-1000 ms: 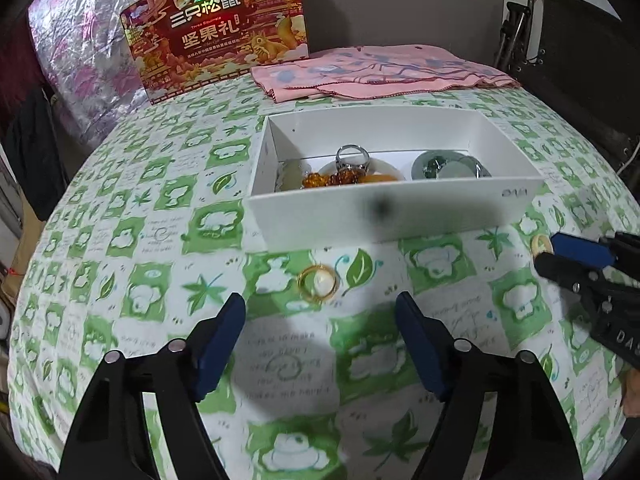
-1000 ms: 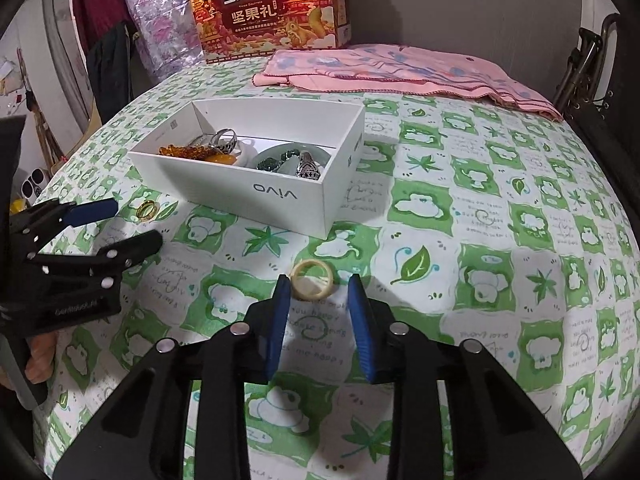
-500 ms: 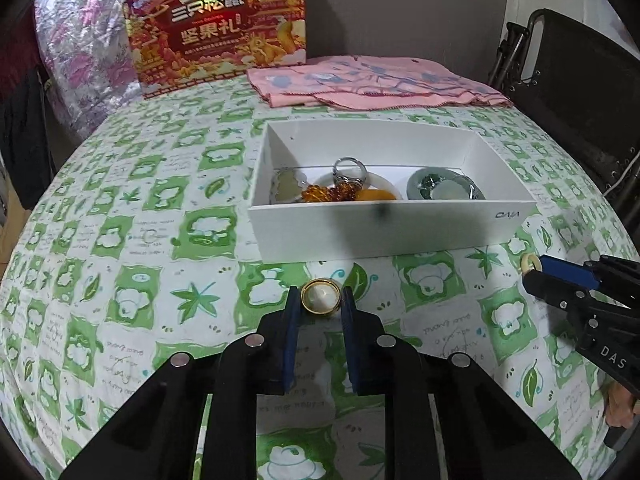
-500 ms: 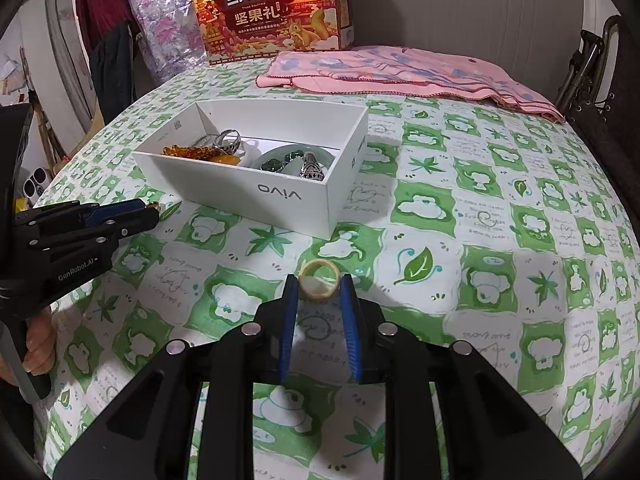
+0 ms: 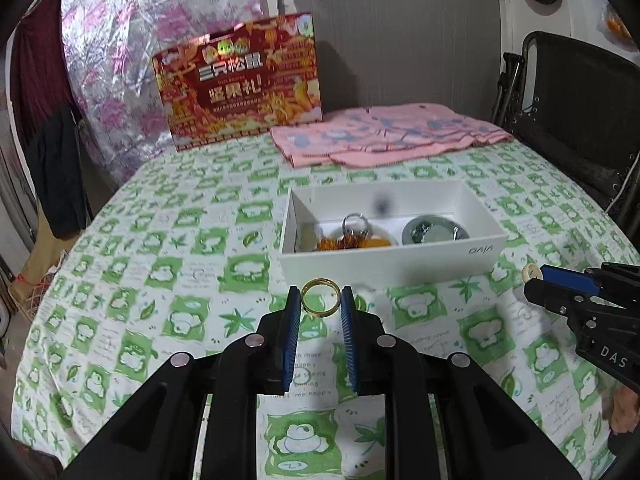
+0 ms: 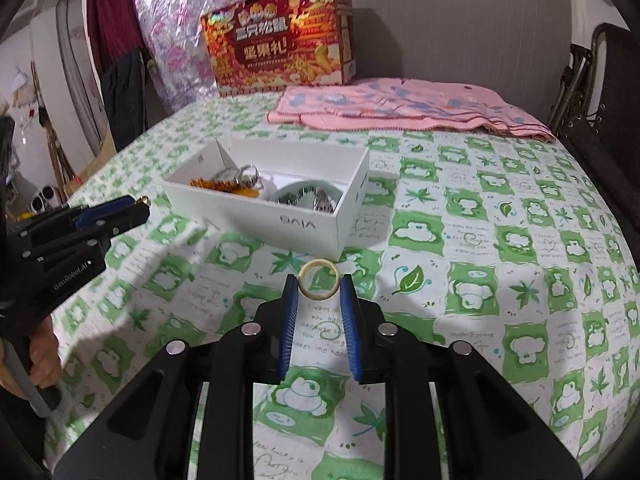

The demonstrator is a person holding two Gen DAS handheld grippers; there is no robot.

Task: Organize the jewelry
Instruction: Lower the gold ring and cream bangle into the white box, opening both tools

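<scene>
My left gripper (image 5: 320, 300) is shut on a gold bangle (image 5: 310, 309), held above the tablecloth just short of the white box (image 5: 384, 266). My right gripper (image 6: 319, 285) is shut on a cream bangle (image 6: 306, 289), lifted in front of the same white box (image 6: 296, 230). The box holds amber beads (image 5: 340, 243), a silver ring (image 5: 355, 222) and a green bangle (image 5: 434, 232). Each gripper shows in the other's view: the right gripper (image 5: 532, 274) at the right edge, the left gripper (image 6: 144, 202) at the left edge.
A green-and-white patterned cloth (image 5: 160, 280) covers the table. A pink folded cloth (image 5: 380, 140) and a red gift box (image 5: 240, 80) lie at the far edge. A black folding chair (image 5: 568, 92) stands at the right. A hand (image 6: 42, 356) grips the left tool's handle.
The left gripper closed on the gold bangle, the right on the cream bangle, and both lifted them off the cloth. Both views now look higher and more level.
</scene>
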